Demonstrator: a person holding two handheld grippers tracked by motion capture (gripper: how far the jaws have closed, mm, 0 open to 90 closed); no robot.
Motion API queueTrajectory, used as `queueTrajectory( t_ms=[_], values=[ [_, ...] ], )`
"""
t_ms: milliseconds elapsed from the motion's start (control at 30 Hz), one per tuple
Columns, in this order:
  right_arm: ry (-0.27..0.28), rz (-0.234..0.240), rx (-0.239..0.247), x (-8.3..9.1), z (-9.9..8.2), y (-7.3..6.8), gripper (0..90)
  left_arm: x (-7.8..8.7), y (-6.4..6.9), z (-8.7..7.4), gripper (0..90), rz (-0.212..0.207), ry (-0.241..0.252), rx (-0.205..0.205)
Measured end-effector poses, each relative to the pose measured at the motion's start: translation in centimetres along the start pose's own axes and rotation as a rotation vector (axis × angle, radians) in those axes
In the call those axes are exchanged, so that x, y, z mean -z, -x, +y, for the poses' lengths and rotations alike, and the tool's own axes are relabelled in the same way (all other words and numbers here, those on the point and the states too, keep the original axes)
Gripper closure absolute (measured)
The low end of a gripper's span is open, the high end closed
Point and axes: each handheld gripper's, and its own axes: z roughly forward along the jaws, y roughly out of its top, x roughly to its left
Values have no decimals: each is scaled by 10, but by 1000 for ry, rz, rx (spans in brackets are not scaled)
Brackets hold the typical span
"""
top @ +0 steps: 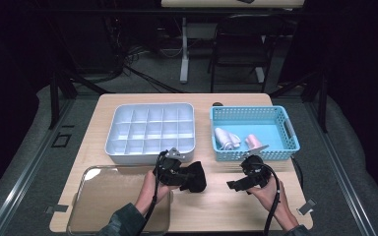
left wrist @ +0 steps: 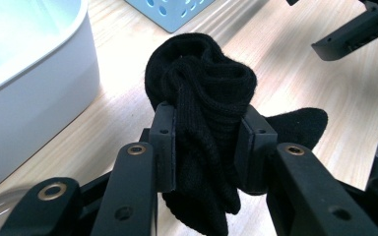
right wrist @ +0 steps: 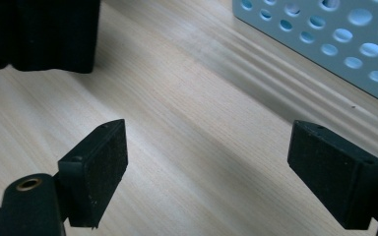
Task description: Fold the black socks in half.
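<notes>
Pale wooden tabletop [top: 216, 206] in a dark room. Left gripper [left wrist: 207, 147] fingers squeeze a bundled black sock [left wrist: 202, 93] just above it, near the white divided tray [top: 150, 130]. Soft, light, floppy; best pinched mid-bundle. Right gripper [right wrist: 224, 169] fingers stand wide apart, empty.

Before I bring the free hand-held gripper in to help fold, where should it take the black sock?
Probably the loose flap of the black sock that lies flat on the table, approached from the right hand-held gripper side; the bunched middle is already clamped by the left hand-held gripper.
</notes>
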Motion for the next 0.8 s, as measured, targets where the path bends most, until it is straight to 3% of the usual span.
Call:
queueTrajectory(
  t_ms=[200,233,333,400,467,633,800],
  values=[
    [19,-6,-20,-2,1,1,149,14,-2,4,662,4,2,-7],
    [-7,1,-2,-2,2,3,149,18,-1,5,662,2,1,-13],
    [-16,0,12,-4,3,1,148,25,-1,13,662,7,-10,-39],
    [-6,0,7,-4,4,-1,149,32,0,16,661,10,7,-24],
    [3,0,10,-3,4,-2,149,38,1,20,660,19,12,-43],
    [-12,2,7,-6,2,0,148,51,-1,32,659,22,56,-41],
    [-6,-2,4,-5,4,1,149,61,-10,43,660,50,81,-34]
  ],
)
